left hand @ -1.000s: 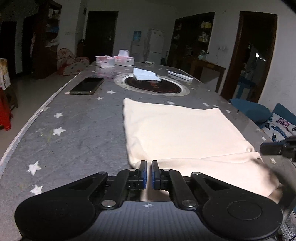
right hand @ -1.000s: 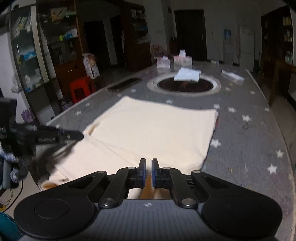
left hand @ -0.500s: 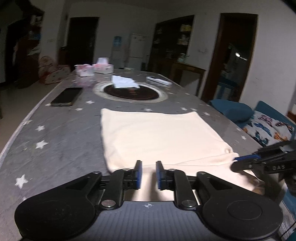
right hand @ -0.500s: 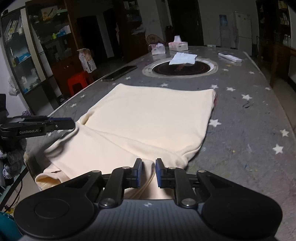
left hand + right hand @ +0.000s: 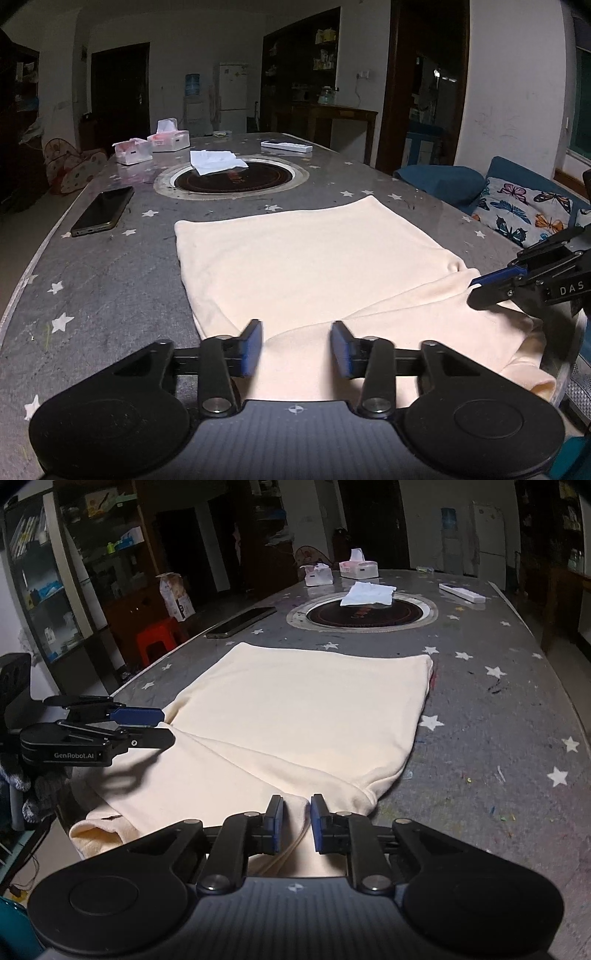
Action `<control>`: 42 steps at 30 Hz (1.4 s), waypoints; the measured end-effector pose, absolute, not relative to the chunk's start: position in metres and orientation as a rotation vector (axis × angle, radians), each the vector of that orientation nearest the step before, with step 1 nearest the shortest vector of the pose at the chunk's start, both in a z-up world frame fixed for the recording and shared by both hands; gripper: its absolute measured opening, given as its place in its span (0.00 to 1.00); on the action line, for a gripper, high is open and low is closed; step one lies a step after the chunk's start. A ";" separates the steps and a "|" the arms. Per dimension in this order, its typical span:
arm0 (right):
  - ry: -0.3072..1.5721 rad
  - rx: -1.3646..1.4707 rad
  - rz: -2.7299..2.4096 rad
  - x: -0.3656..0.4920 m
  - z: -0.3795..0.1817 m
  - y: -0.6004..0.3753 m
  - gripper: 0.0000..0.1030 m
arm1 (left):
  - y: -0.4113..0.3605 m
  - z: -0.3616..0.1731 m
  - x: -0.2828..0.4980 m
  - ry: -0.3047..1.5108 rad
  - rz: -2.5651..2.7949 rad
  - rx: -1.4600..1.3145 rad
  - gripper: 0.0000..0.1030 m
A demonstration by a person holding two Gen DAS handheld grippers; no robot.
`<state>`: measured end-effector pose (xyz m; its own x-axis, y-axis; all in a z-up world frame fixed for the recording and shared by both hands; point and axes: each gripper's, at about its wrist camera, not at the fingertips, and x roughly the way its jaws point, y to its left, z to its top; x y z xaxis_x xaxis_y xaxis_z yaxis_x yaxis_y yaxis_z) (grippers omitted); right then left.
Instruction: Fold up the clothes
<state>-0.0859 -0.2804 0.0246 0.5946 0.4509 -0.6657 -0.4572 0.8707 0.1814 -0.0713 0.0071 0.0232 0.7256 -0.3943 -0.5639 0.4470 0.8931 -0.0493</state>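
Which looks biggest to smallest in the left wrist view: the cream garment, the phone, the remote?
1. Cream garment, by far the largest.
2. Phone.
3. Remote, smallest, though it lies farther from the camera, so its true size against the phone is unsure.

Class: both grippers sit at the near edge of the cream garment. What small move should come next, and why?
Probably lift both grippers clear. The left gripper is opening with cloth between its pads but ungripped; the right gripper has a narrow gap. The garment already lies folded flat on the table.

Cream garment — grey table dotted with white stars.
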 end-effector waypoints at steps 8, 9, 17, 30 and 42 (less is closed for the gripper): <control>0.756 -0.018 0.519 -0.086 0.027 -0.280 0.09 | 0.021 0.023 -0.063 0.600 -0.483 0.111 0.45; 0.755 -0.018 0.516 -0.086 0.027 -0.280 0.08 | 0.023 0.022 -0.062 0.607 -0.492 0.108 0.44; 0.700 -0.034 0.511 -0.091 0.040 -0.277 0.06 | 0.024 0.021 -0.069 0.583 -0.543 0.124 0.06; 0.698 -0.024 0.456 -0.081 0.031 -0.284 0.08 | 0.032 0.027 -0.070 0.579 -0.449 0.053 0.17; 0.745 -0.112 0.650 -0.105 0.031 -0.264 0.11 | 0.022 0.028 -0.109 0.610 -0.526 0.054 0.19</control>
